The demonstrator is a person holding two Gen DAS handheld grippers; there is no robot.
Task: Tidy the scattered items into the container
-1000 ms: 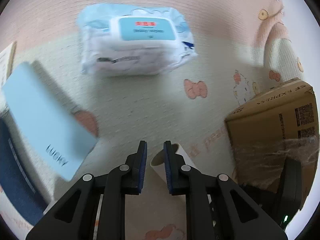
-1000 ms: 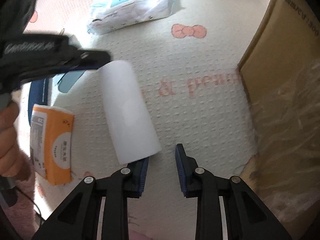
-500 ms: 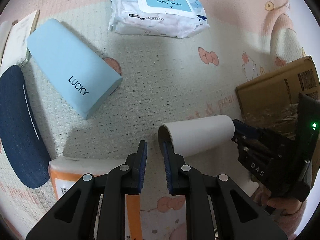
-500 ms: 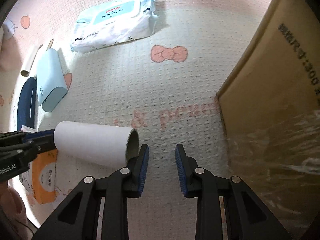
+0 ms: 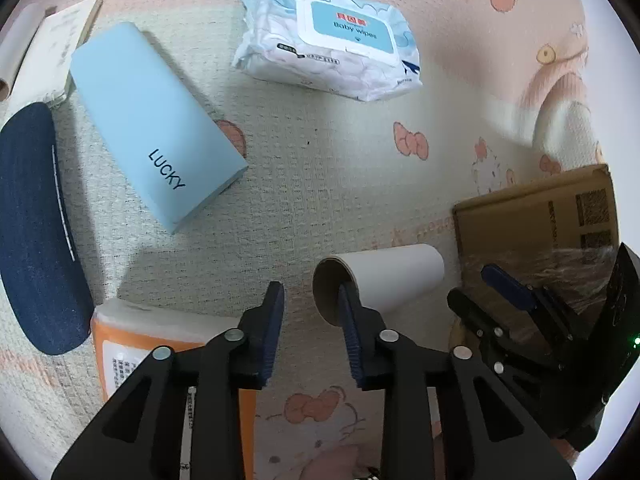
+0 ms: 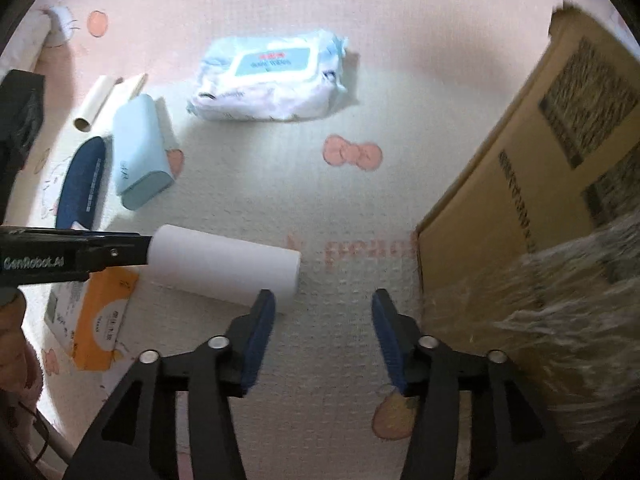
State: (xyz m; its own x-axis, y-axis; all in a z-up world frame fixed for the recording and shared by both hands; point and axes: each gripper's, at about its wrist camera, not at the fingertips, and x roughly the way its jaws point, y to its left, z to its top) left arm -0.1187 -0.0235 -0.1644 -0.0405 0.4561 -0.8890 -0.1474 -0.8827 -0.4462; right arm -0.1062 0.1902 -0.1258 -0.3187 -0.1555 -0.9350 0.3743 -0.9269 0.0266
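A white paper roll (image 5: 392, 276) lies across the patterned mat beside the cardboard box (image 5: 560, 208). My left gripper (image 5: 310, 292) is at the roll's hollow end. Its jaws are opening: the right finger sits in the roll's mouth, the rim stands just inside the gap, and the pads do not press on it. In the right wrist view the roll (image 6: 224, 264) ends just past my right gripper (image 6: 323, 296). The right jaws are also opening, with only mat between them. The box (image 6: 520, 160) stands to their right.
On the mat lie a baby wipes pack (image 5: 332, 48), a light blue LUCKY case (image 5: 152, 128), a dark blue case (image 5: 32, 220), an orange tissue pack (image 5: 160, 344), a thin paper tube (image 6: 94, 102) and a booklet (image 5: 60, 52). Clear film covers part of the box.
Both grippers' jaws have spread apart. The roll swung round to lie across the mat. The right gripper has lifted off the roll's end.
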